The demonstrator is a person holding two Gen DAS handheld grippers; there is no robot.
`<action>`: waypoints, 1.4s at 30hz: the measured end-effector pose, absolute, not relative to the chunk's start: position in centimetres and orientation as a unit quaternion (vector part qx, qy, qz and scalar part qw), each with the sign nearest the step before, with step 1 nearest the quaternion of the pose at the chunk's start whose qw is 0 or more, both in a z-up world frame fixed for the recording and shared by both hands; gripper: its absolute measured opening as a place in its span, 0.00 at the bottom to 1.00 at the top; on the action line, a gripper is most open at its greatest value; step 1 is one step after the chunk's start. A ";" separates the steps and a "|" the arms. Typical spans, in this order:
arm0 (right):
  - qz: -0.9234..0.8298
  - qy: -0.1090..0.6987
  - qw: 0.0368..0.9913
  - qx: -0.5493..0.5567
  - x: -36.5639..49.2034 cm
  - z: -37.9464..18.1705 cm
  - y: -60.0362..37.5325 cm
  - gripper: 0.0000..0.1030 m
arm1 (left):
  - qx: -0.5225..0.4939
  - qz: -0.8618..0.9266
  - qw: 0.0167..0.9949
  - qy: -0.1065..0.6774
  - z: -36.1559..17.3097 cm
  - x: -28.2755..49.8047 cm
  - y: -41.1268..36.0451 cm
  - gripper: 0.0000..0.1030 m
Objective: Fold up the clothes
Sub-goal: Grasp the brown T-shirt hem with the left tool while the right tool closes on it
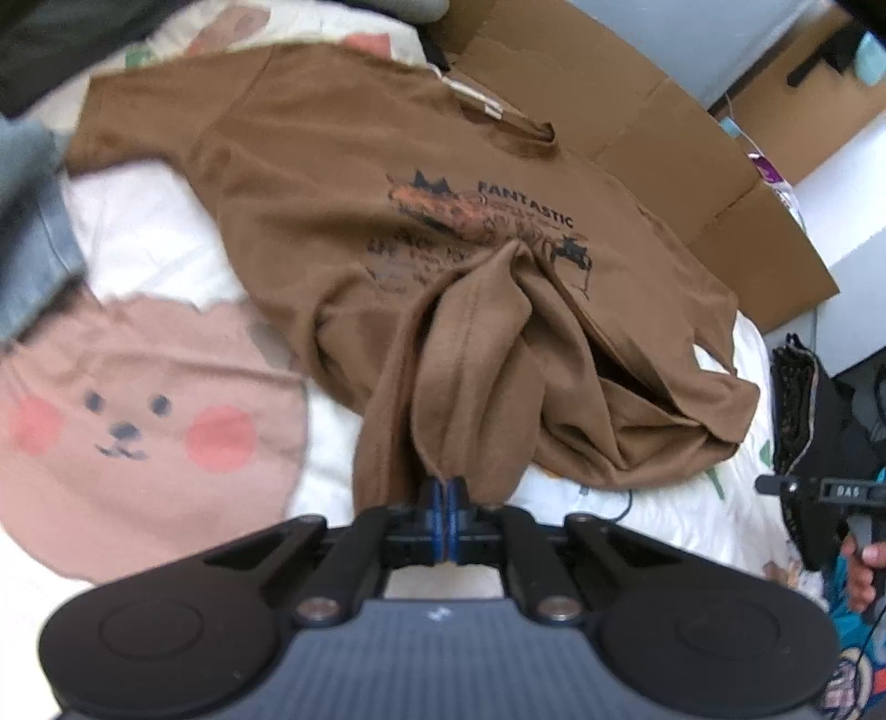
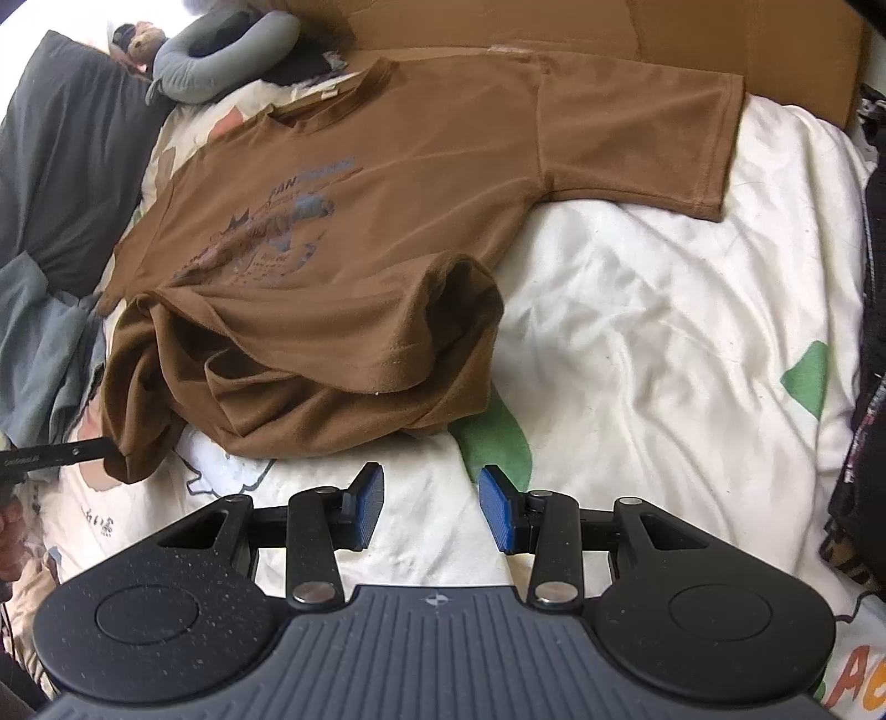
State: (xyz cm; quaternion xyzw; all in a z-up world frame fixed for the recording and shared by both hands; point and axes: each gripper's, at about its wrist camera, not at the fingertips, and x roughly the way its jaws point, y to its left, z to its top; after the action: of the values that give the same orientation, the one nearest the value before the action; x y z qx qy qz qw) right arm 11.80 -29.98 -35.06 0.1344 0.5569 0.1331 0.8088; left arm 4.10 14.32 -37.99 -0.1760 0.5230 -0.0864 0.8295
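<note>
Left gripper (image 1: 446,487) pinches the brown T-shirt (image 1: 343,183) beside cardboard (image 1: 664,127).

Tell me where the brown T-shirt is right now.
The brown T-shirt lies on the white bedspread in front of the cardboard. The left tool pinches its bunched hem.

The left black tongs with blue pads (image 1: 447,498) point steeply down, pads pressed together, pinching brown cloth. The right black tongs (image 2: 431,507) also tilt steeply down, blue pads apart, gripping nothing.
</note>
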 end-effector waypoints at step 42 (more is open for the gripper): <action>0.188 0.489 0.846 0.098 17.3 -32.7 -29.3 0.44 | -0.032 -0.052 0.873 0.484 -27.6 4.2 21.9 0.02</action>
State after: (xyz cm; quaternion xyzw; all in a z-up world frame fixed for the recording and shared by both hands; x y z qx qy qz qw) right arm 17.28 -29.32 -32.71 0.0980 0.4890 0.1878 0.8462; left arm 4.19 21.91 -27.57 -0.0316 0.4837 -0.0516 0.8731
